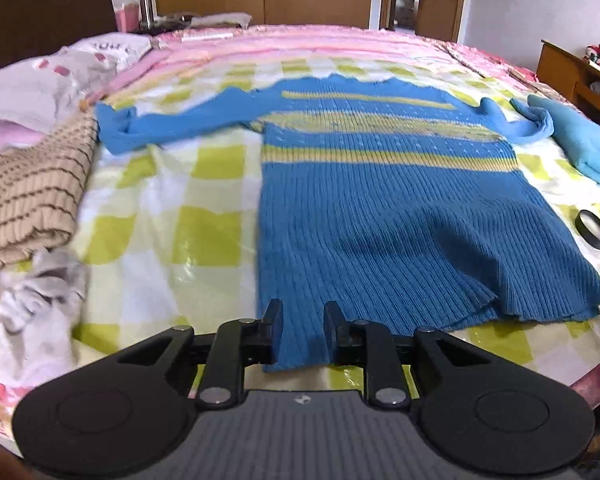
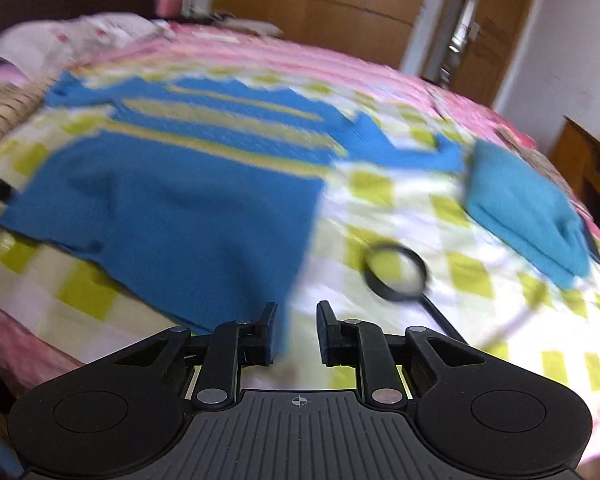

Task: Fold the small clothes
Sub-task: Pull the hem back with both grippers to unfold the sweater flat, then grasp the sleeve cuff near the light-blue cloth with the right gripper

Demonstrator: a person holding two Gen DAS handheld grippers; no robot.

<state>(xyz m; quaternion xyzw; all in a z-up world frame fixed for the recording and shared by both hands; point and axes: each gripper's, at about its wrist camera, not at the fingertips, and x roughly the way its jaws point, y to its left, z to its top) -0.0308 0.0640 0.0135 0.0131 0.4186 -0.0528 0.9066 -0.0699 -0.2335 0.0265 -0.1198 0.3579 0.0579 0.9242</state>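
Note:
A blue ribbed sweater point(image 1: 380, 208) with yellow stripes lies flat on the checked bedspread point(image 1: 172, 220), hem toward me, sleeves spread to both sides. My left gripper point(image 1: 302, 330) is open, its jaws over the sweater's near left hem corner, with fabric between them. In the right wrist view, which is blurred, the sweater point(image 2: 172, 200) fills the left half. My right gripper point(image 2: 296, 332) is open at the sweater's near right hem corner, the edge of the fabric beside its left finger.
A folded light-blue garment point(image 2: 528, 216) lies at the right, also in the left wrist view point(image 1: 588, 148). A magnifying glass point(image 2: 396, 272) lies beside the sweater. A beige striped knit point(image 1: 32, 196) and grey cloth point(image 1: 36, 304) lie at the left. Pillows and a wardrobe stand beyond.

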